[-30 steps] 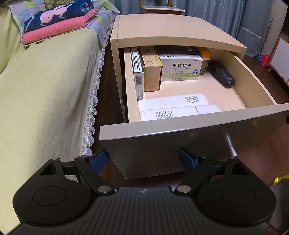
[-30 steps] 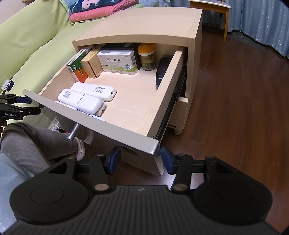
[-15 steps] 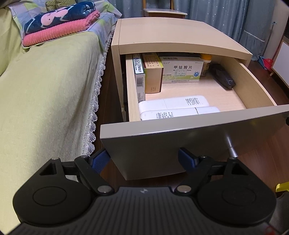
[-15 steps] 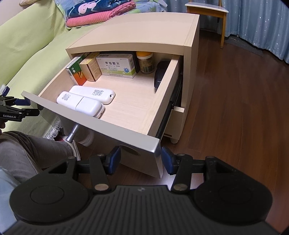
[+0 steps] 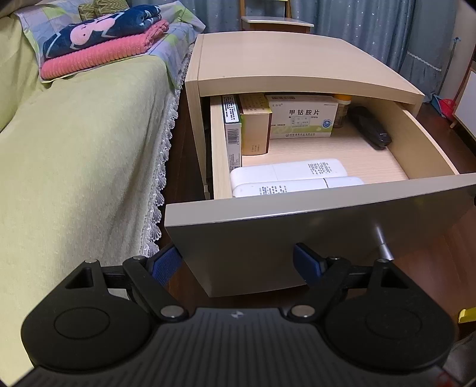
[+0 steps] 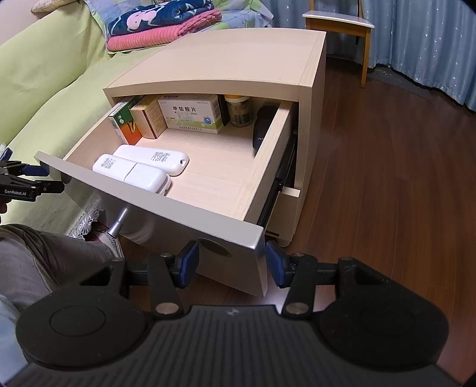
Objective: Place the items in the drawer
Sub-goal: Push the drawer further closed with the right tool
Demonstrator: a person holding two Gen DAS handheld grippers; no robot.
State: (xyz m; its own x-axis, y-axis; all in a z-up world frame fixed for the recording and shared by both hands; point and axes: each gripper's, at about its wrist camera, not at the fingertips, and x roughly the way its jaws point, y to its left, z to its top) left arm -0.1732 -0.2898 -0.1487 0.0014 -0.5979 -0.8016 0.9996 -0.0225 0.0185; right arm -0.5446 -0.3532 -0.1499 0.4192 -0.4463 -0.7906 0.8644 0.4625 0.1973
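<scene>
The nightstand (image 5: 285,62) has its drawer (image 5: 297,235) pulled out. Inside lie two white remotes (image 5: 288,175), medicine boxes (image 5: 303,117) standing along the back, a yellow-capped bottle (image 6: 238,110) and a black device (image 5: 369,128). My left gripper (image 5: 238,265) is open, low in front of the drawer front's left end, with nothing held. In the right wrist view my right gripper (image 6: 231,263) is open too, and the front panel's right corner (image 6: 255,238) shows between its fingers. A silver knob (image 6: 117,223) sticks out of the panel.
A bed with a green cover (image 5: 74,148) runs close along the nightstand's left, with folded blankets (image 5: 101,38) on it. A person's grey-trousered leg (image 6: 44,253) is below the knob. A wooden chair (image 6: 339,26) and curtains stand behind; dark wood floor (image 6: 386,178) spreads to the right.
The drawer has slid a little way into the nightstand, so its top now covers the tops of the boxes. Both grippers stay open at the front panel.
</scene>
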